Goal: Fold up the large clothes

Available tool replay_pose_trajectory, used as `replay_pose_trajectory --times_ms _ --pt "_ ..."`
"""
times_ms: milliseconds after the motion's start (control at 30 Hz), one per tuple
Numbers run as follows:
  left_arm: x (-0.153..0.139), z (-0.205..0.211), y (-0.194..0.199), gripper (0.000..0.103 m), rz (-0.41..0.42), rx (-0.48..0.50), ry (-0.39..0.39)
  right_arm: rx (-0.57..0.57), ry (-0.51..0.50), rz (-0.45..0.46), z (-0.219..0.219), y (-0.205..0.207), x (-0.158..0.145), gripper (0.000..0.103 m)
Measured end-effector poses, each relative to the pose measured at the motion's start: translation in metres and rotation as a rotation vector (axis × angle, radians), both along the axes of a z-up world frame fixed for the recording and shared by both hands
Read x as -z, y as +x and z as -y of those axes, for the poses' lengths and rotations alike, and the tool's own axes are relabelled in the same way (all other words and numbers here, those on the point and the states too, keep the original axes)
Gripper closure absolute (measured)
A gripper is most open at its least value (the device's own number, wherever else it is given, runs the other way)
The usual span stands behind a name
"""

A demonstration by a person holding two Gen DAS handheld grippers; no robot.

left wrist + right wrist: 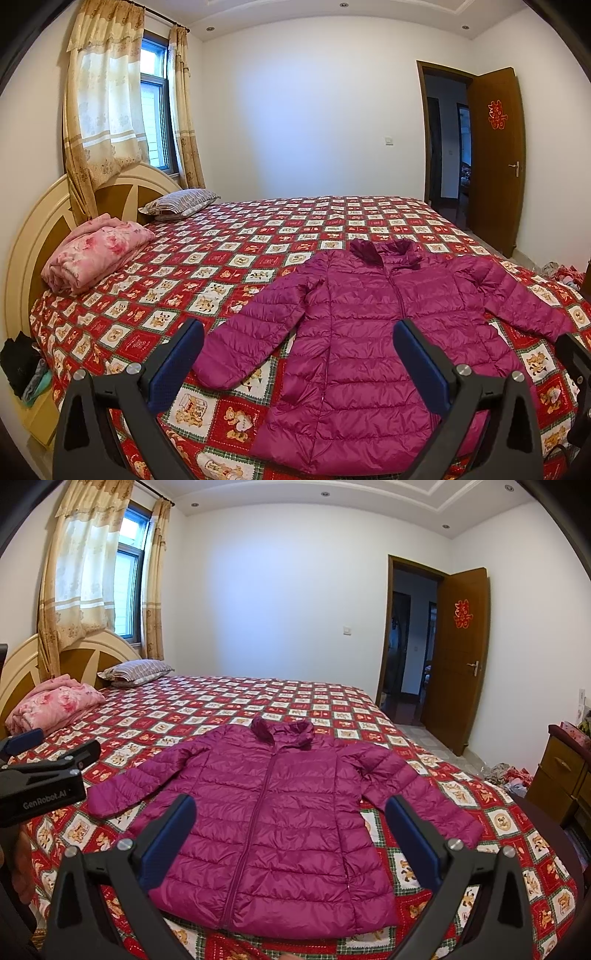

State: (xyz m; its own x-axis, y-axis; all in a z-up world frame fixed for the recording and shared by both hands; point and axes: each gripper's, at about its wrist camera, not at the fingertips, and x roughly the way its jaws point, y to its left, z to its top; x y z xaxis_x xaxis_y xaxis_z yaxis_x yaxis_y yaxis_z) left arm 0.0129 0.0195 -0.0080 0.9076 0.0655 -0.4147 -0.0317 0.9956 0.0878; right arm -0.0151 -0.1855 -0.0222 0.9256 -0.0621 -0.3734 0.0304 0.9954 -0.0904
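A magenta quilted down jacket [354,332] lies flat and zipped on the bed, collar away from me, both sleeves spread out; it also shows in the right wrist view [273,812]. My left gripper [299,328] is open and empty, held above the jacket's left sleeve and front. My right gripper [290,805] is open and empty, held above the jacket's lower front. The left gripper's body [40,775] shows at the left edge of the right wrist view.
The bed has a red patterned bedspread [229,236]. A folded pink blanket [92,254] and a striped pillow [181,201] lie by the headboard. An open wooden door [458,657] is at the right. A wooden cabinet [561,775] stands beside the bed.
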Motion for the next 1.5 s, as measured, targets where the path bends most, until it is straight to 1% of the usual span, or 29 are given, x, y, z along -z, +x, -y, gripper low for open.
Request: replay_pose_trajectory --times_ms 533,767,933,1100,1200,1267,1367,1500 --pt "0.006 -0.007 0.001 0.001 -0.003 -0.005 -0.013 -0.016 0.006 -0.013 -0.005 0.001 0.005 0.000" --pt "0.019 -0.006 0.010 0.001 -0.034 -0.008 -0.012 -0.017 0.041 -0.049 0.007 0.013 0.018 0.000" --pt "0.034 -0.006 0.025 0.001 -0.069 -0.006 -0.005 0.017 0.079 -0.115 0.030 0.036 0.039 0.000" --pt "0.054 -0.003 0.048 0.001 -0.119 0.001 0.008 0.066 0.125 -0.174 0.060 0.057 0.062 0.000" --pt "0.065 -0.001 0.063 0.001 -0.143 0.009 0.003 0.114 0.138 -0.204 0.081 0.072 0.074 0.000" --pt "0.071 0.001 0.072 0.001 -0.158 0.008 0.008 0.156 0.171 -0.217 0.101 0.081 0.081 0.000" --pt "0.078 0.004 0.086 0.001 -0.163 0.013 0.008 0.194 0.214 -0.236 0.123 0.093 0.089 0.004" --pt "0.087 0.012 0.109 0.001 -0.183 0.033 0.012 0.260 0.267 -0.272 0.162 0.109 0.105 0.015"
